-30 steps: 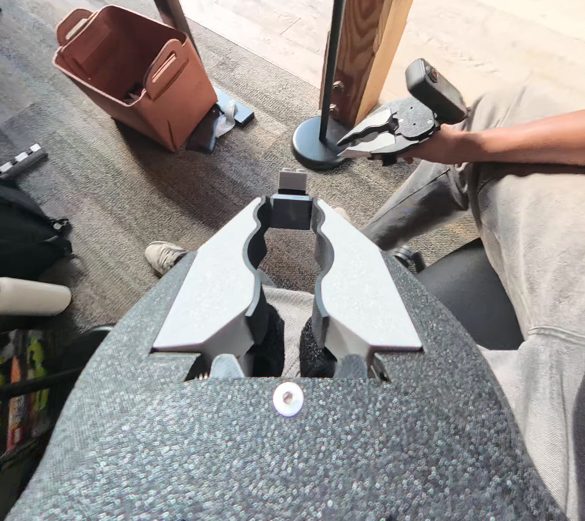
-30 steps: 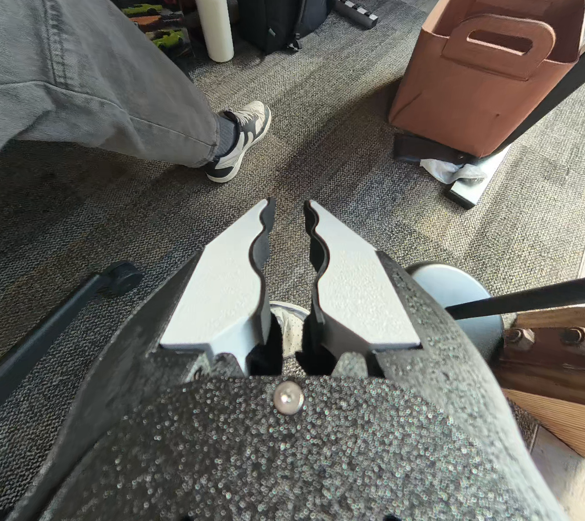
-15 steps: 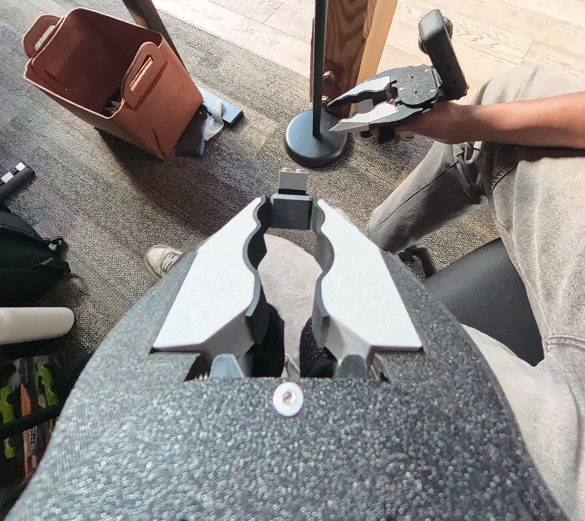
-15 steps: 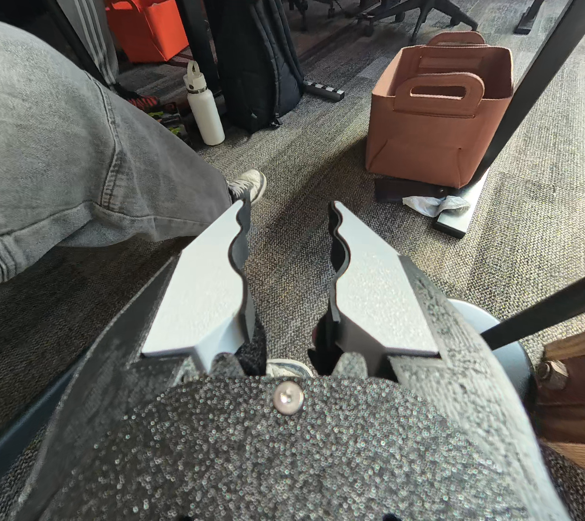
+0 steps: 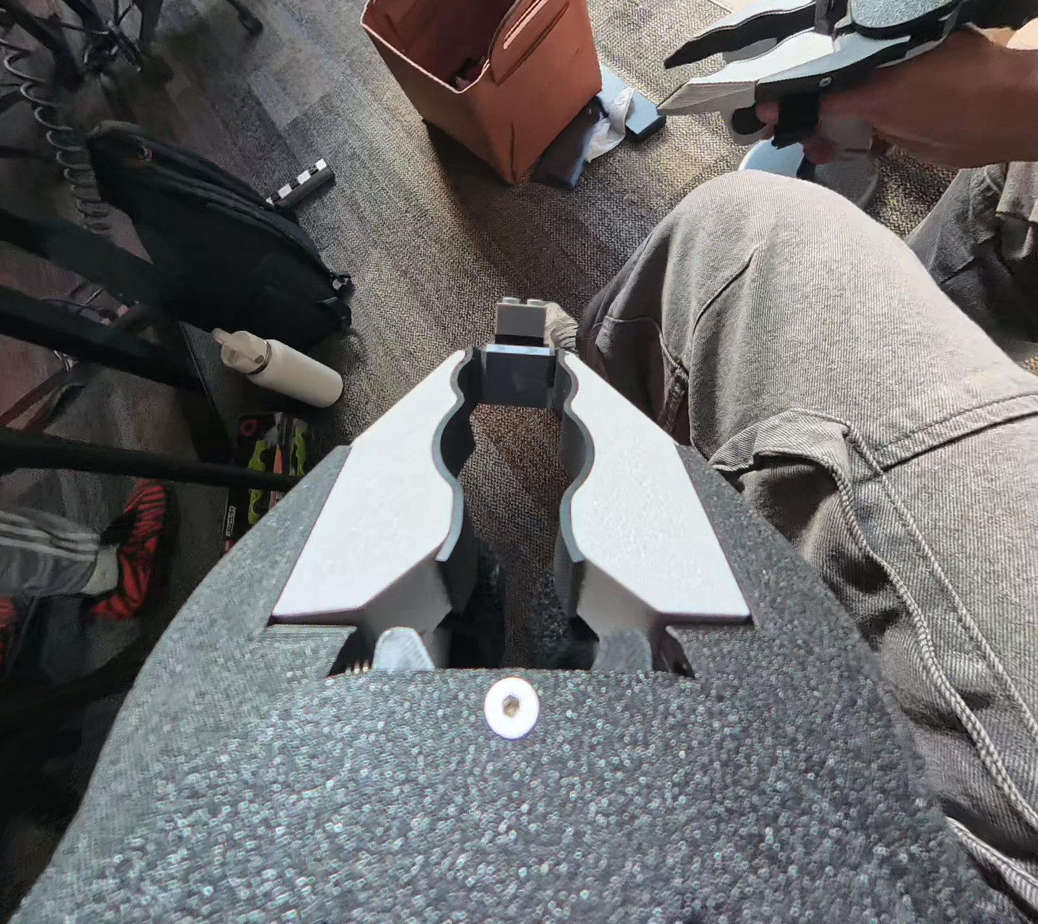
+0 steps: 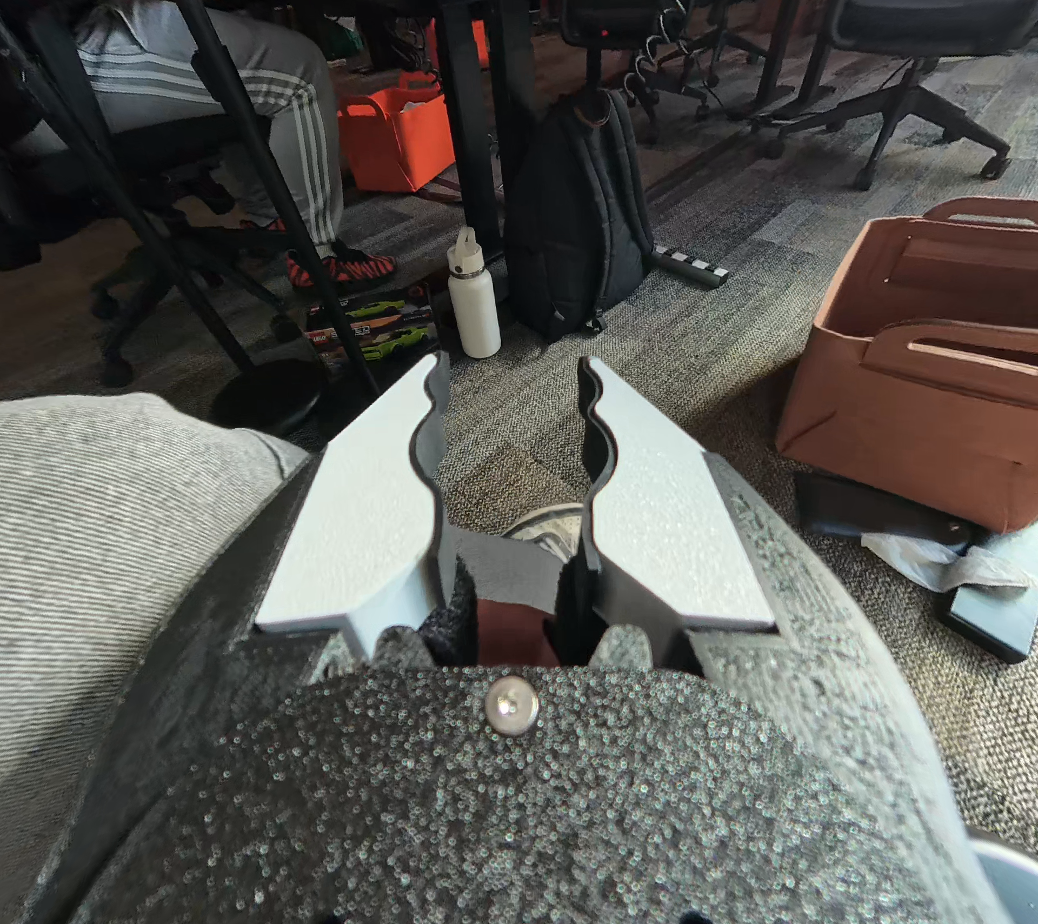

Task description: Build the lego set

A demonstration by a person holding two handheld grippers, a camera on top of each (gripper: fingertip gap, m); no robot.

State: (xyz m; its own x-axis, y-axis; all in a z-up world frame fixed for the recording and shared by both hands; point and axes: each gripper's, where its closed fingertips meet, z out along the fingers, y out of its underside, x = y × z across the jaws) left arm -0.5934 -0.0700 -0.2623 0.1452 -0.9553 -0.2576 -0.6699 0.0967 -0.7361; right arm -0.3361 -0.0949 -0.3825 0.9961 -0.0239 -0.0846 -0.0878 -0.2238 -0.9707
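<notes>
My left gripper (image 5: 518, 373) is shut on a small lego piece (image 5: 517, 363): a dark grey brick pinched between the fingertips with a light grey studded brick on its far end. It is held in the air above the carpet, beside a person's knee. My right gripper (image 6: 512, 373) is open and empty, held low over the carpet. It also shows in the left wrist view (image 5: 674, 82) at the upper right, held by a hand, jaws apart. A lego set box (image 6: 373, 327) lies on the floor by a white bottle.
A brown felt bin (image 5: 483, 43) stands on the carpet, also at the right of the right wrist view (image 6: 921, 363). A black backpack (image 6: 578, 217), white bottle (image 6: 474, 296), power strip (image 6: 693, 265), table legs, office chairs and a seated person's legs (image 6: 253, 110) crowd the far side. Grey-trousered legs (image 5: 831, 391) lie close right. The left gripper's tips are roughly 30 cm from the right gripper's.
Both grippers have swung: the left view turned left toward the backpack and bottle, the right view tilted up to show under the tables. The right gripper's jaws opened wider. The left still holds the piece.
</notes>
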